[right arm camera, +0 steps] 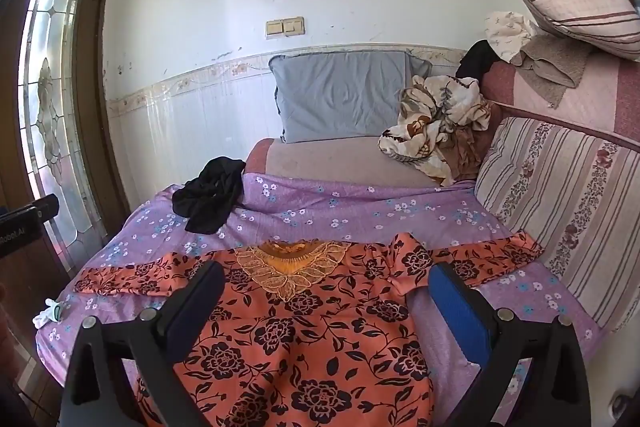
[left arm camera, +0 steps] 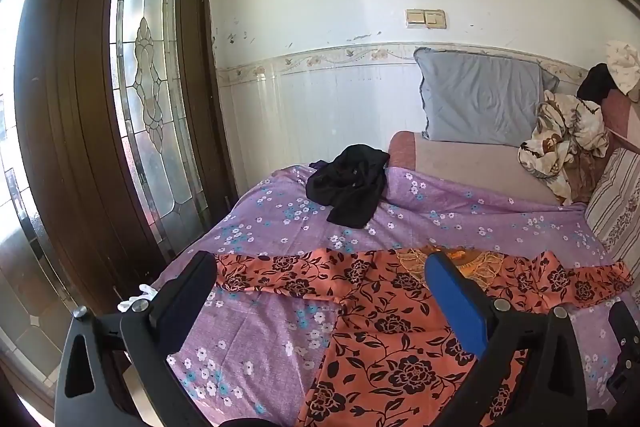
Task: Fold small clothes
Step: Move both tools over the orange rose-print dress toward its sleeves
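An orange top with black flowers lies spread flat on the purple flowered sheet, both sleeves stretched out sideways. It also shows in the right wrist view, with its gold embroidered neckline toward the wall. My left gripper is open and empty, hovering above the top's left half and left sleeve. My right gripper is open and empty, hovering above the top's chest. A crumpled black garment lies further back on the sheet, also in the right wrist view.
A grey pillow leans on the wall. A beige flowered cloth heap lies at the back right. A striped cushion lines the right side. A wooden door with glass stands left. A small white item lies at the sheet's left edge.
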Demonstrator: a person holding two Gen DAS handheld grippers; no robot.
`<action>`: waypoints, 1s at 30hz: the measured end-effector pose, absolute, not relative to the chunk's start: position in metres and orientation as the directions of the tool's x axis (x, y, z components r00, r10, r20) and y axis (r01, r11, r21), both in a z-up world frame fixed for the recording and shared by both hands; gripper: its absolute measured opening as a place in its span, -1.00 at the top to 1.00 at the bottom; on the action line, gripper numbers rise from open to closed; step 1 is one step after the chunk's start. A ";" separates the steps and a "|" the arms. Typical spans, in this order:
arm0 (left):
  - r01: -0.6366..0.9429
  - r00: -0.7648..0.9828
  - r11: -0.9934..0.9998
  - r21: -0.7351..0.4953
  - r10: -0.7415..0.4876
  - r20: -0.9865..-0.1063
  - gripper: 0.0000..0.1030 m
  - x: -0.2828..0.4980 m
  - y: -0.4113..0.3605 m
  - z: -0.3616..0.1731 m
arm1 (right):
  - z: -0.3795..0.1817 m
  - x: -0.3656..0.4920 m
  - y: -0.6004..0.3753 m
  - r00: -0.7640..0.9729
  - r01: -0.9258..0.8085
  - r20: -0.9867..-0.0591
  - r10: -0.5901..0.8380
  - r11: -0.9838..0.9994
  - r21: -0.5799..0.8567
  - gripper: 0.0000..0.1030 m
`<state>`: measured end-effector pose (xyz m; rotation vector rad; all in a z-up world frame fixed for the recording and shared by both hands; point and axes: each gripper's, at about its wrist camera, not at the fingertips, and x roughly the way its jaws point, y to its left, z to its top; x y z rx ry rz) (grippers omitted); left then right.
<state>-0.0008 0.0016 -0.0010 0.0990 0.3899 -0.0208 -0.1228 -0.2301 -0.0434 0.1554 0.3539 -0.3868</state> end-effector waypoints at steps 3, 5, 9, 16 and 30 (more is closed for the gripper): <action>0.041 0.924 0.995 0.094 -0.002 -0.382 -1.00 0.001 0.001 -0.002 | -0.043 -0.122 -0.231 0.864 0.395 -0.373 -0.340 0.915 0.079 -1.00; 0.041 0.923 0.995 0.090 -0.003 -0.384 -1.00 0.000 0.006 -0.004 | -0.043 -0.121 -0.231 0.863 0.395 -0.375 -0.339 0.915 0.081 -1.00; 0.040 0.923 0.995 0.096 0.000 -0.386 -1.00 0.001 0.002 -0.005 | -0.045 -0.118 -0.231 0.861 0.397 -0.376 -0.341 0.915 0.080 -1.00; 0.042 0.916 0.994 0.096 0.000 -0.401 -1.00 0.004 -0.002 -0.012 | -0.048 -0.120 -0.234 0.856 0.398 -0.392 -0.336 0.913 0.087 -1.00; 0.056 0.895 0.993 0.107 -0.002 -0.446 -1.00 0.016 -0.008 -0.019 | -0.057 -0.109 -0.237 0.861 0.397 -0.379 -0.340 0.914 0.084 -1.00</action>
